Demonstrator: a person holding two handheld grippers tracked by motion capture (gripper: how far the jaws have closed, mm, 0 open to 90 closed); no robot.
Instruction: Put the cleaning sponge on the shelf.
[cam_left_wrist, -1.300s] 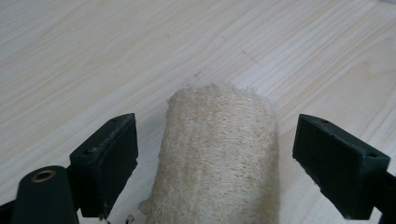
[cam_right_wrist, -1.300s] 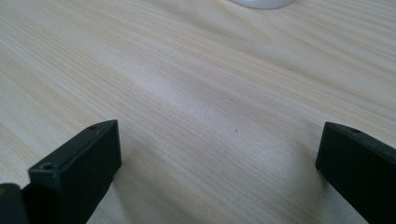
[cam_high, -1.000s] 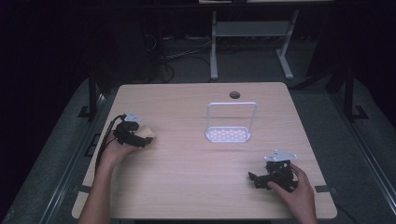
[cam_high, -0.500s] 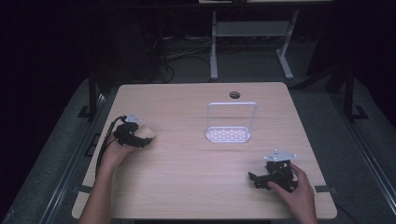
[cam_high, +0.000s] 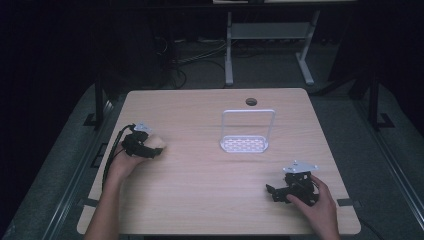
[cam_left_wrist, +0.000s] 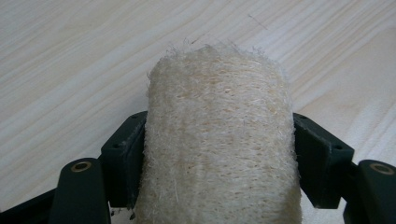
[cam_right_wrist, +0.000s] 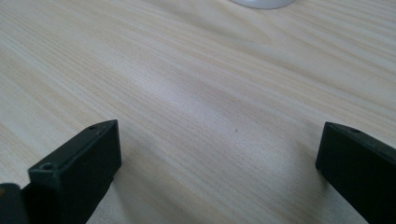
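**Loofah clamped, lift yet to come**

Left gripper (cam_left_wrist: 205, 154) closing in, jaws just narrowing, both pads now snug against the flanks of the loofah (cam_left_wrist: 217, 140). Loofah lying on the table (cam_high: 200, 190) near the left edge, about midway along it, seemingly not yet raised. Grasp as good as done, then; lift and delivery left, probably to the white rack (cam_high: 246, 135) standing upright near the centre, a little toward the far edge.

Right gripper (cam_high: 287, 189) parked near the near right corner, jaws spread wide over bare wood, nothing between them.

Room to move: plenty. Open wood all the way from loofah to rack, nothing in the path. Left edge close by the gripper, so no drifting outward. Round cable hole (cam_high: 251, 102) by the far edge, well behind the rack and out of the way.
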